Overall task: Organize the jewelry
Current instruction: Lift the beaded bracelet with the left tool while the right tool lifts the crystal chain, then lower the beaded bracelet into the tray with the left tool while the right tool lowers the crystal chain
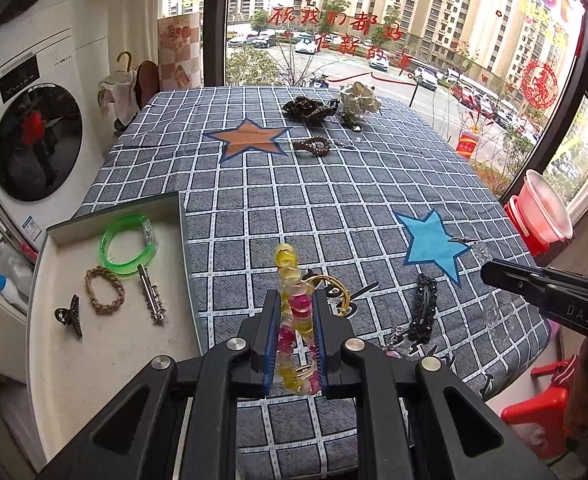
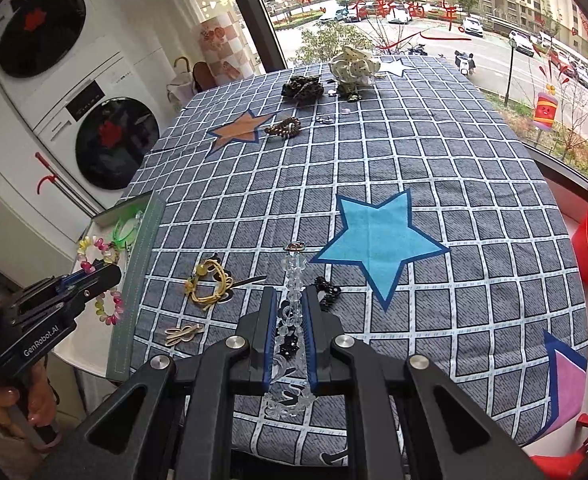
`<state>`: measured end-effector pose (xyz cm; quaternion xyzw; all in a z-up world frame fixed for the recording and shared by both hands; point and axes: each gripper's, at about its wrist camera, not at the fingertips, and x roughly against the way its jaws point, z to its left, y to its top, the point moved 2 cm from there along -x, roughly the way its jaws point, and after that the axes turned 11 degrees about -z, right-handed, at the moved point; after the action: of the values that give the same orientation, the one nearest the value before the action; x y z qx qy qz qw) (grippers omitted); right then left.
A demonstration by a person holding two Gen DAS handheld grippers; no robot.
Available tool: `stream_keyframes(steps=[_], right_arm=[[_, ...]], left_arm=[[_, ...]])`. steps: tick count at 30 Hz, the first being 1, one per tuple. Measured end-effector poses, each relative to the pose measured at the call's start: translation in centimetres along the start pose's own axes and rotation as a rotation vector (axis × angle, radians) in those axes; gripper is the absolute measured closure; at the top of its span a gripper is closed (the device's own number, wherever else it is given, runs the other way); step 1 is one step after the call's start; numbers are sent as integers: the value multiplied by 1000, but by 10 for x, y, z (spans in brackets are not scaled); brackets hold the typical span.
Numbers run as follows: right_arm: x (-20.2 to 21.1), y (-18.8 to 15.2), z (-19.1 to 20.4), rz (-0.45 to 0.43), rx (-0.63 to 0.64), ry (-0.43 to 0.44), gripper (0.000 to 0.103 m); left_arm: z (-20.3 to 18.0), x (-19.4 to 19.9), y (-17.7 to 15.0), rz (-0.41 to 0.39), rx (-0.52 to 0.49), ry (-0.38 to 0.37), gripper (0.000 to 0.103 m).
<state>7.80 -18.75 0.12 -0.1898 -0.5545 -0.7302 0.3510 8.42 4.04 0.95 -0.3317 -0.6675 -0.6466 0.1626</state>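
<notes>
My left gripper is shut on a yellow and pink bead bracelet, held above the checked cloth just right of the white tray; it also shows in the right wrist view. The tray holds a green bangle, a braided tan hair tie, a metal clip and a dark claw clip. My right gripper is shut on a clear crystal bead bracelet above the cloth.
On the cloth lie a gold cord piece, a tan bow clip, a black beaded clip, a brown bead bracelet and scrunchies at the far edge. Washing machines stand left; a red stool stands right.
</notes>
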Motion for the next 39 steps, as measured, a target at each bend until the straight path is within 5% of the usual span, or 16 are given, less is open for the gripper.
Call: stream_keyframes(steps=[11,23,39], right_arm=[[-25,6,113,28,143,159,89],[-72,-11,214,128,236,292,89],[-137,-43,249,275,264,314,89]], left_arm=[[83,37,-18,-27,82,111,80],[147,35,-51,51,143,172,80],[179,-8,-68,175,193,178,80]])
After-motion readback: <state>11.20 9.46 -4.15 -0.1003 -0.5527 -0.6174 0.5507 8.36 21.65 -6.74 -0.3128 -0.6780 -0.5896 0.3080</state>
